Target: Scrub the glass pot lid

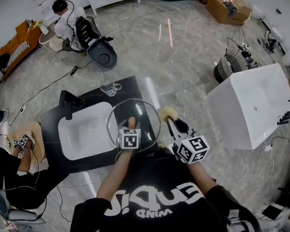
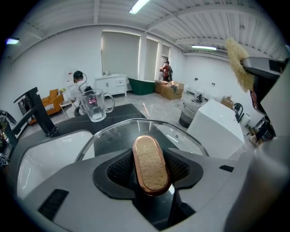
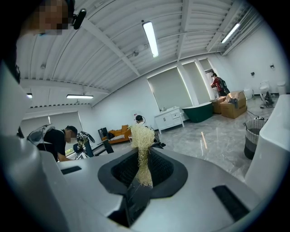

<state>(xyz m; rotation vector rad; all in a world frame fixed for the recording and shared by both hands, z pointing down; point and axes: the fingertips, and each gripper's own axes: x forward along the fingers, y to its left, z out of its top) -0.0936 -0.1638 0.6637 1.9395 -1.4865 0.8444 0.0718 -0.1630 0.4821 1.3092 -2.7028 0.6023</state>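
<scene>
Glass pot lid (image 1: 144, 112) lay on the black counter (image 1: 132, 86), just right of the sink (image 1: 85, 132). The left gripper (image 1: 131, 127) clasped its wooden handle (image 2: 151, 164); the right gripper (image 3: 144, 174) clamped a fibre brush (image 3: 142, 136) beside the lid's right rim.

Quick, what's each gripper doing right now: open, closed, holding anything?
Left gripper: closed on the wooden knob of the glass lid.
Right gripper: closed on the scrub brush.

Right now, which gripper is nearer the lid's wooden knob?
Left: the left gripper has fingers on the wooden knob; the right gripper holds a brush off the right edge of the lid.
</scene>
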